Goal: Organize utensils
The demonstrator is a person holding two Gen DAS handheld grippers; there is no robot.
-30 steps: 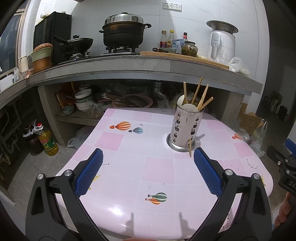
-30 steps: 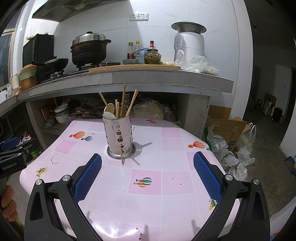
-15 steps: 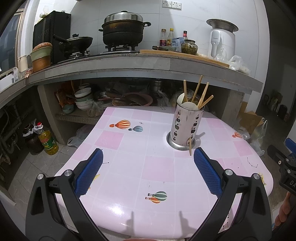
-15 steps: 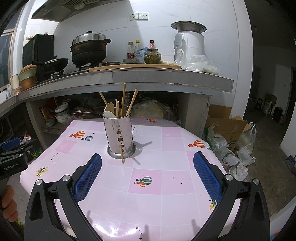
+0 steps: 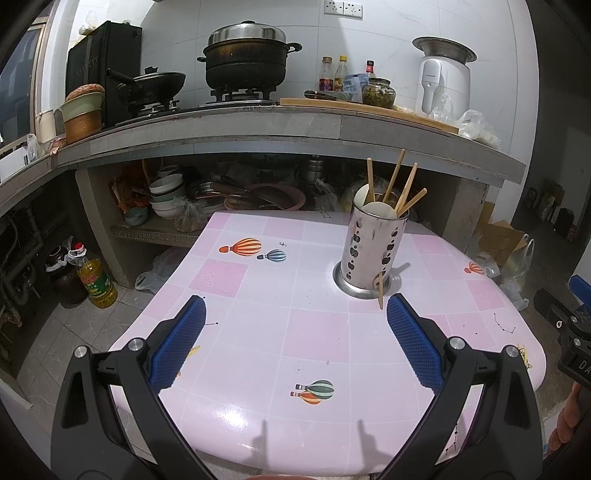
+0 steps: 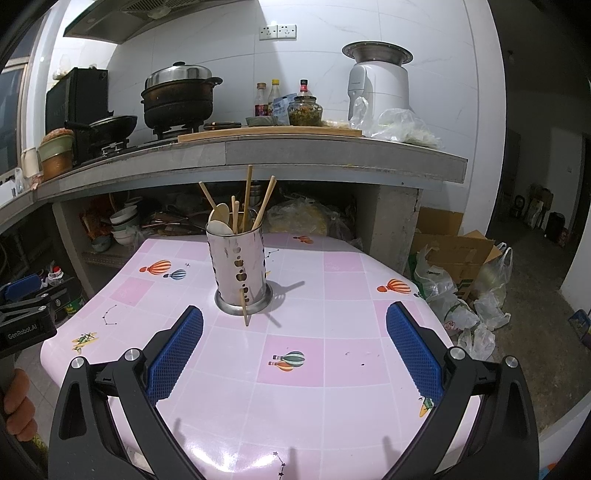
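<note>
We hold left gripper (image 5: 295,347) and right gripper (image 6: 294,349) both spread, empty | stray chopstick (image 6: 244,307) leans on utensil holder (image 6: 239,269), axis near-upright | at right's 11 o'clock, left's 1 o'clock; neither arm clearly nearer

Landmark: concrete counter (image 6: 332,155) along white tiled wall (image 5: 388,33), w/ double socket (image 6: 277,32) high on the tile above it. On counter, L to R: black cabinet (image 5: 99,66), wok (image 5: 151,83), lidded stockpot (image 5: 246,55) on gas hob, bottles (image 6: 266,98), white appliance (image 6: 378,83); range hood (image 6: 107,22) overhead at L. Below counter: open shelf w/ stacked bowls (image 5: 166,192); in front, pink tiled-pattern table (image 6: 332,332); R of counter, cardboard box (image 6: 454,254) & plastic bags (image 6: 469,314) on grey floor, dim room beyond.
</note>
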